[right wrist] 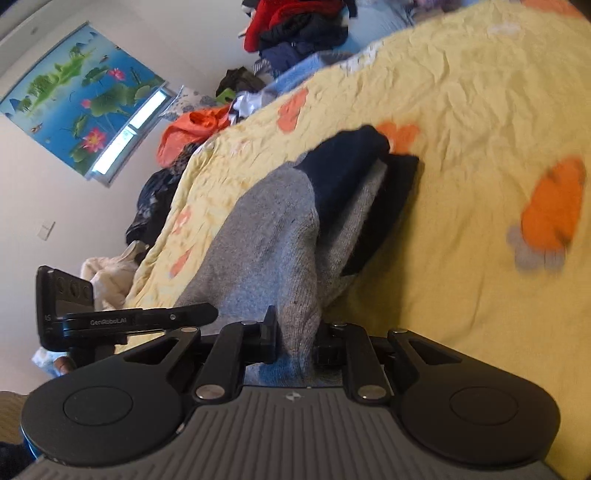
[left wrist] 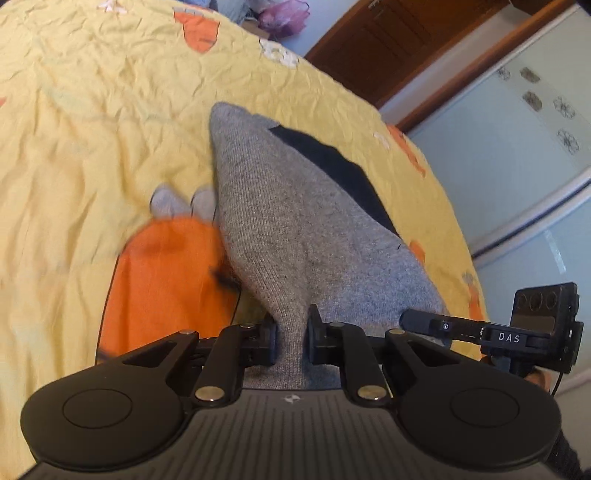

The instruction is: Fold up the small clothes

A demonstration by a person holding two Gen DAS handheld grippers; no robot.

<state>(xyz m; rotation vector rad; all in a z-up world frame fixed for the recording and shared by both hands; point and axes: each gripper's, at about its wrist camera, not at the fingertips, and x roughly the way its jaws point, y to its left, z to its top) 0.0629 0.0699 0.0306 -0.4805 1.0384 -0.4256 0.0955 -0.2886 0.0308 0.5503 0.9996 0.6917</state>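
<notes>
1. Left wrist view: my left tool point(left wrist: 291, 334) sits at the bottom centre of the frame, its two black fingers clamped on a bunched fold of a grey knitted garment point(left wrist: 280, 221).
2. From that pinch the grey knit runs up the middle of the frame to a rounded end, with a dark navy part point(left wrist: 332, 166) showing along its right edge.
3. It lies over a yellow bedspread point(left wrist: 92, 110) printed with orange shapes; the print at lower left is blurred.
4. At the right edge, a second black tool reaches in and touches the grey knit; I cannot tell its state from this view.
5. Right wrist view: my right tool point(right wrist: 295, 339) at the bottom centre is pinched together on another fold of the same grey garment point(right wrist: 266, 236).
6. The navy part point(right wrist: 347, 166) lies folded at the far end, centre of the frame, on the yellow bedspread point(right wrist: 461, 92).
7. At upper left hangs a lotus picture point(right wrist: 81, 99); a pile of clothes point(right wrist: 295, 26) is at the top.
</notes>
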